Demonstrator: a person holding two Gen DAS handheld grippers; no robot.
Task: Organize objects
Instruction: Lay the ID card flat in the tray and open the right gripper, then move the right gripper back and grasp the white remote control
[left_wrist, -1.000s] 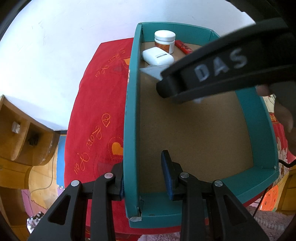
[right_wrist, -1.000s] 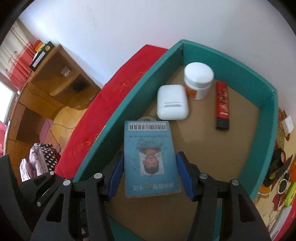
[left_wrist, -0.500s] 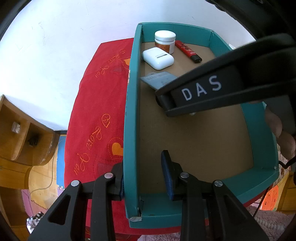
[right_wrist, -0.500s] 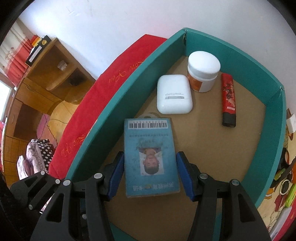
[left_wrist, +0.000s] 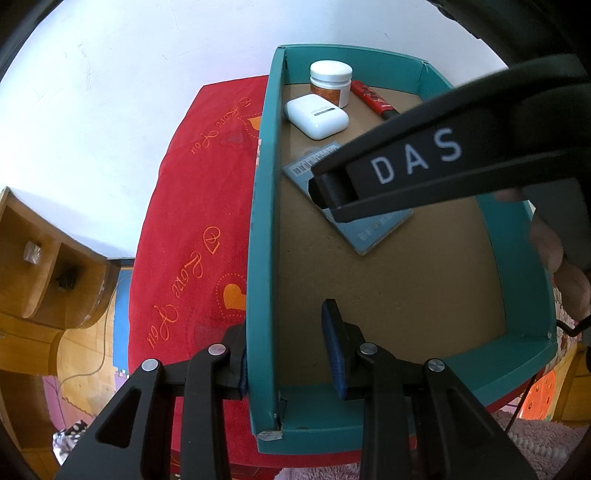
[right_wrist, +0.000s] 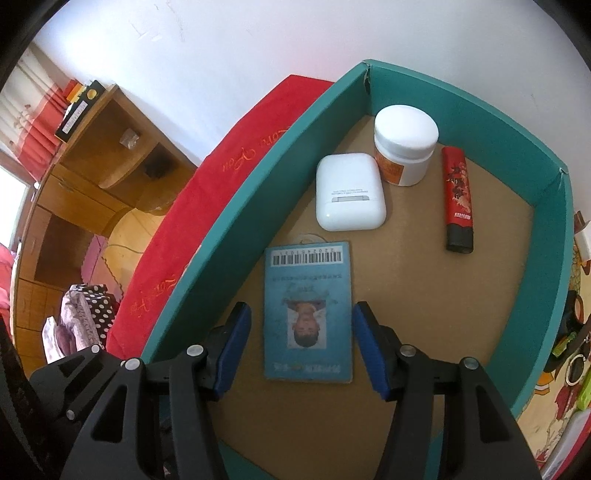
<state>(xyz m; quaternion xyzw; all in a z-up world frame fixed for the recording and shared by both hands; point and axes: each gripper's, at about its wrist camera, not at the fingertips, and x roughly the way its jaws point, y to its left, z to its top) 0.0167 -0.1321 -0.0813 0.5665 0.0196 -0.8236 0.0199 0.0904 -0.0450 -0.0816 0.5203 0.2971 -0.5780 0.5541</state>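
While your left gripper (left_wrist: 286, 350) pinches the box wall (left_wrist: 264, 236) | your right gripper (right_wrist: 301, 345) stands open around the blue card (right_wrist: 308, 312), not touching.

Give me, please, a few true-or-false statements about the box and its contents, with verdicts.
1. The card lies flat on the floor of the box. True.
2. The right tongs clamp the card. False: their pads stand clear of its edges.
3. The jar lies on its side. False: it stands upright.
4. In the right wrist view, the tube lies right of the jar. True.
5. The case sits outside the box. False: it is inside, beside the jar.
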